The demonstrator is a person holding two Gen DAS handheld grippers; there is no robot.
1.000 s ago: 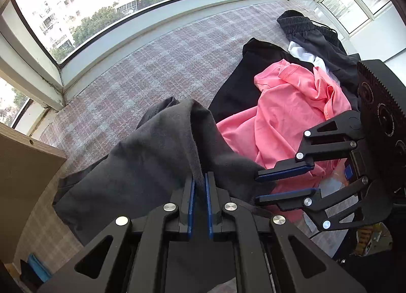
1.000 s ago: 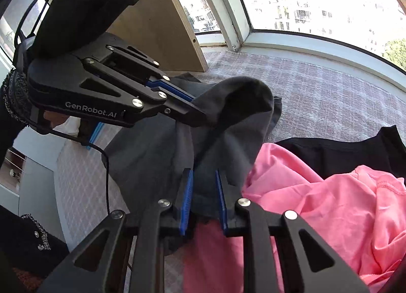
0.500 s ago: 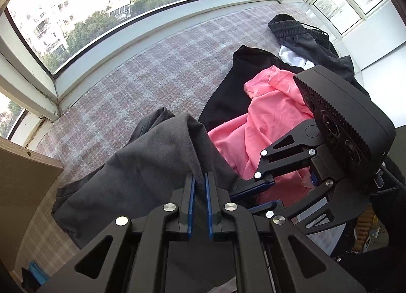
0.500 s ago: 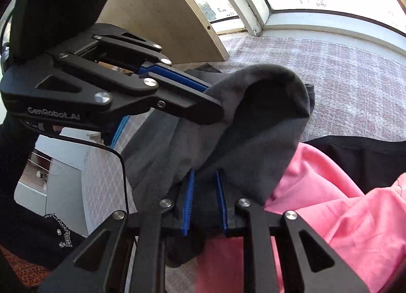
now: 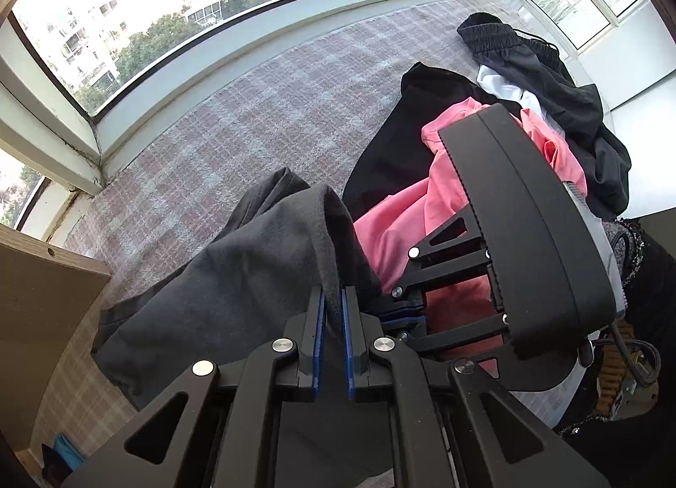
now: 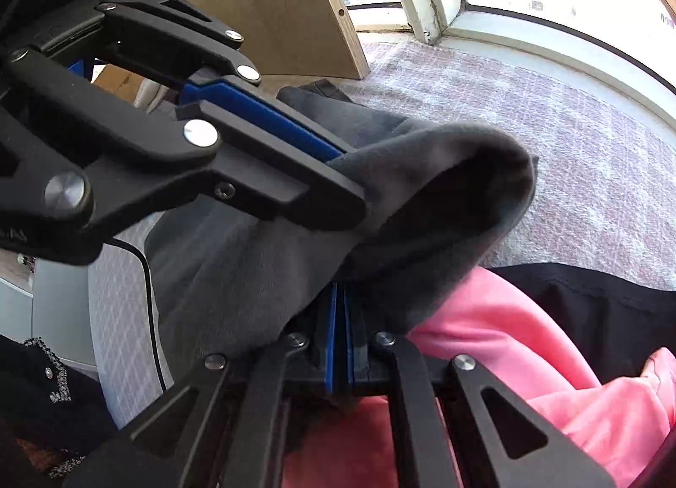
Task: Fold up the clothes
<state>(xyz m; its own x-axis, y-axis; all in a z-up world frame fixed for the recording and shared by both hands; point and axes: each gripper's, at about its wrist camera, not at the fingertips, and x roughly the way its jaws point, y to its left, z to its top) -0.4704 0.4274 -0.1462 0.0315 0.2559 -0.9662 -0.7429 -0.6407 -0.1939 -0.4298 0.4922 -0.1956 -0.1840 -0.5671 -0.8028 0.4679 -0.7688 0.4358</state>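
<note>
A: How far along is the folding, going by what lies there?

B: Barely begun, I'd judge. The plaid-covered window ledge [image 5: 262, 107] carries a loose heap: a black garment [image 5: 393, 158] spread widest, a pink shirt [image 5: 405, 222] crumpled on top of it, and dark shorts [image 5: 545, 78] with a bit of white cloth [image 5: 502, 86] further off toward the corner. None of it is folded, and I see no finished stack anywhere.

A: And the one being worked on?

B: The dark grey garment [image 5: 219, 281]. It's lifted at one end, draped from both tools, with its lower part trailing onto the ledge beside the wooden panel [image 5: 38, 289]. It overlaps the edge of the pink shirt.

A: So it's at the pick-up stage?

B: That's my reading: it has been gripped at two spots close together, not yet spread flat or creased.

A: What are the tools doing?

B: The left tool [image 5: 332, 302] points steeply down, its blue pads closed on a ridge of the grey fabric. The right tool [image 6: 340, 310] comes in slanting downward just beside it, nearly touching; its jaws have just been closing and now stand almost together, pinching a fold of the same grey cloth.

A: Any hands visible?

B: Only a dark sparkly sleeve [image 6: 50, 382] at the frame's edge
</note>
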